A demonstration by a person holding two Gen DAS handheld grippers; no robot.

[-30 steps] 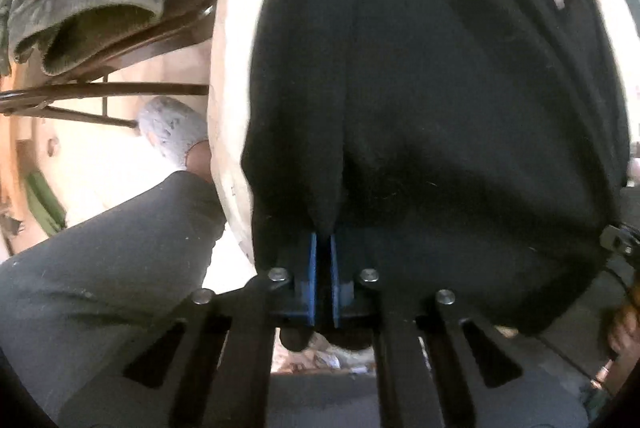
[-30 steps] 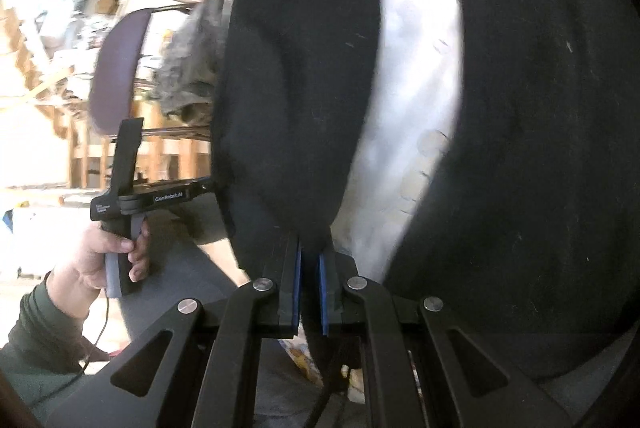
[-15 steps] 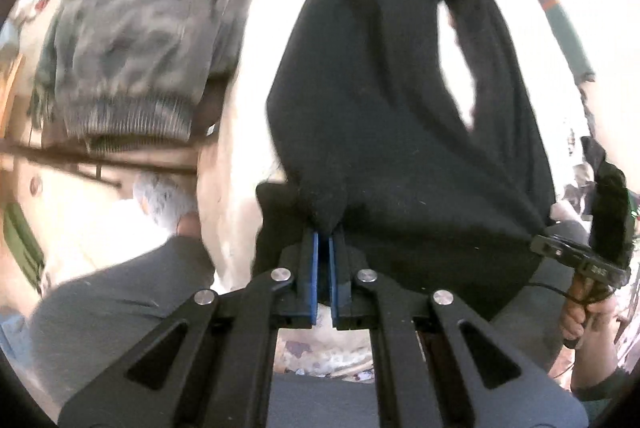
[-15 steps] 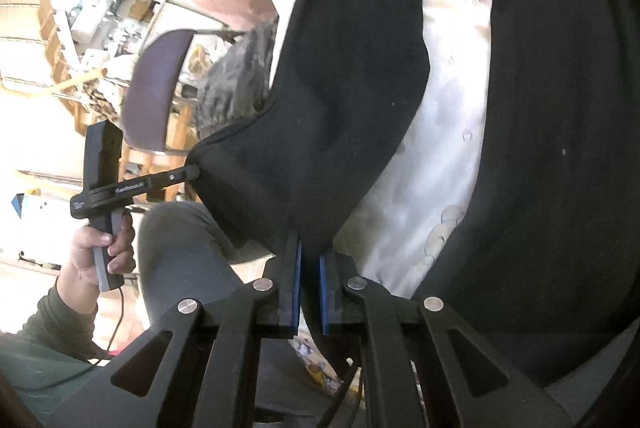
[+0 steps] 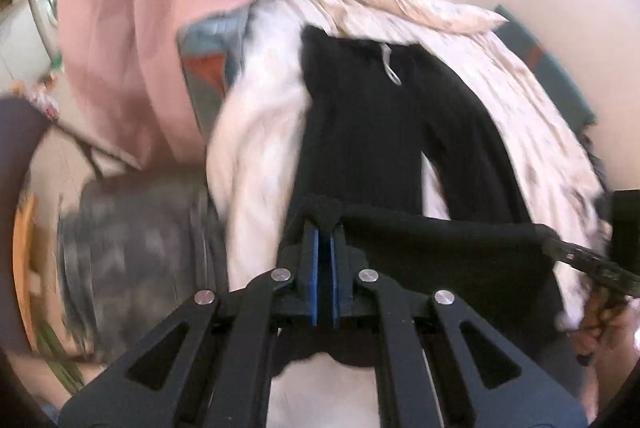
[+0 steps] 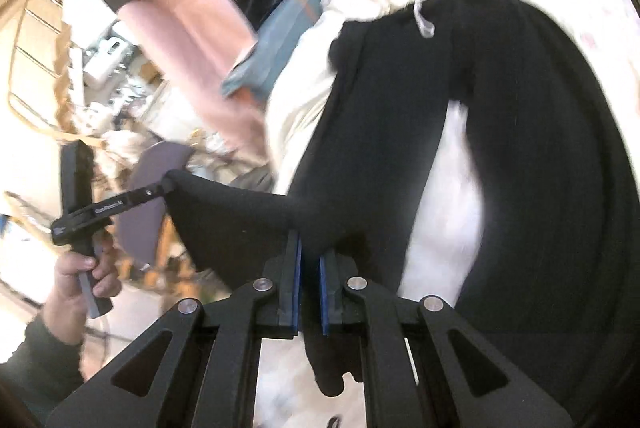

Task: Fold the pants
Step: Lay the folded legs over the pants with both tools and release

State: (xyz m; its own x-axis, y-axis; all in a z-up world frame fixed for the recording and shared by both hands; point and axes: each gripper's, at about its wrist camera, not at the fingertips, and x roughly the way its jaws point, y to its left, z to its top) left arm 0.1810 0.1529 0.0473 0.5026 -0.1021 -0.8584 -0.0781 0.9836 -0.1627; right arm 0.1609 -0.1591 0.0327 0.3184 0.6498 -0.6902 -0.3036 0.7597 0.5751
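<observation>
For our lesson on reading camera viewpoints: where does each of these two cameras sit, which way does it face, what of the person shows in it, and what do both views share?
Left wrist: sits on the left gripper, looking forward and down along its jaws at the black pants spread over a white cover; the right gripper shows at right.
Right wrist: sits on the right gripper, facing the same pants; the person's left hand and dark sleeve show.
Shared: pants, cover, pink cloth, and the pants' edge stretched between both shut jaws.
</observation>
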